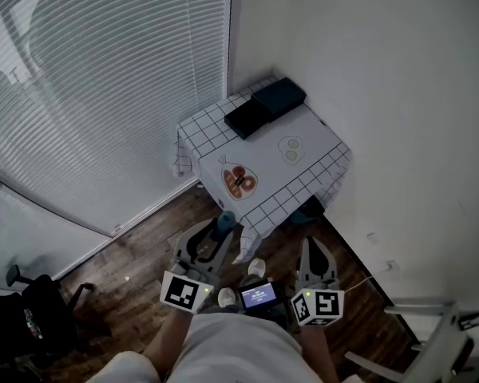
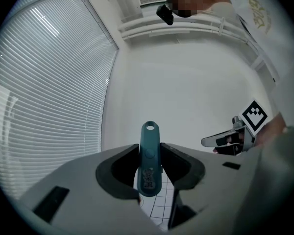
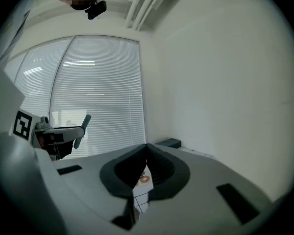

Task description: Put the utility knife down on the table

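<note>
A teal utility knife [image 1: 225, 222] stands upright between the jaws of my left gripper [image 1: 219, 234], which is shut on it, in front of a small table [image 1: 319, 146] with a white grid cloth. The left gripper view has the knife [image 2: 150, 136] sticking up past the fingertips of the left gripper [image 2: 149, 152], its handle hole on top. My right gripper [image 1: 314, 246] hangs beside it to the right, short of the table's near corner. In the right gripper view this gripper [image 3: 146, 150] is shut, its jaws meeting with nothing between them.
Two dark flat boxes [image 1: 265, 106] lie at the table's far end, a doughnut picture [image 1: 239, 180] and pale round shapes [image 1: 290, 150] nearer. Window blinds [image 1: 104, 78] fill the left, a white wall the right. A black chair [image 1: 44, 309] stands at the lower left on the wood floor.
</note>
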A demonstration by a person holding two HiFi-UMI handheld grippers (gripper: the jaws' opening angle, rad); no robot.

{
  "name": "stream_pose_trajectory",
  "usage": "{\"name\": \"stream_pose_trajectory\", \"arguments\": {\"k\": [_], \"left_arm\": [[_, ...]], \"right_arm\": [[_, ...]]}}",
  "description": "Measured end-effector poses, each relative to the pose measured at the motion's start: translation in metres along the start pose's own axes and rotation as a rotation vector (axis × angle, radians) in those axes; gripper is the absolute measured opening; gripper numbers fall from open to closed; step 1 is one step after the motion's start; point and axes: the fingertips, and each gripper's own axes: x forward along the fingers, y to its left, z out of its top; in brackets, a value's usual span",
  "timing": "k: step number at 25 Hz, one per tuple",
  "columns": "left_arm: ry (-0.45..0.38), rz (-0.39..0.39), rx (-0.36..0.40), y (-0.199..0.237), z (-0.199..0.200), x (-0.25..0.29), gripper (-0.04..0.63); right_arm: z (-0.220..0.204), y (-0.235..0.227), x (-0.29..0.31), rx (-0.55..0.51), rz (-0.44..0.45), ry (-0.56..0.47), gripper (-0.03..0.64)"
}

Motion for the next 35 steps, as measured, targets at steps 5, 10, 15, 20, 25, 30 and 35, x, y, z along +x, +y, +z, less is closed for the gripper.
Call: {"name": "stream_pose_trajectory", "arguments": {"k": [5,10,15,20,25,30,35], "left_arm": [[0.005,0.003,0.003,0.012,-0.002,0.021,0.143],[0.003,0.006,0.012,0.022,-0.003,0.048,0.143],[0.01,0.015,0.014,0.035,-0.01,0.072,0.143],[0.033,0.024,-0.01,0.048,-0.019,0.096,0.143],[0.065,0.026,0.007,0.057,-0.028,0.117,0.143],[0.116,0.011,0.01,0.06,-0.048,0.134,0.143],[0.16,0.006,-0.012,0.063,-0.07,0.15,0.143]], "right_arm": [[0.004,-0.007,0.021,-0.001,0.005,-0.007,0.008],[0.01,-0.021,0.05,-0.003,0.013,-0.015,0.008],[0.012,-0.028,0.079,-0.005,0.045,-0.007,0.008],[0.004,-0.034,0.105,-0.003,0.071,0.018,0.008],[-0.002,-0.04,0.128,-0.011,0.097,0.021,0.008],[-0.016,-0.047,0.147,-0.012,0.107,0.052,0.008],[-0.029,-0.058,0.167,-0.005,0.117,0.076,0.008]]}}
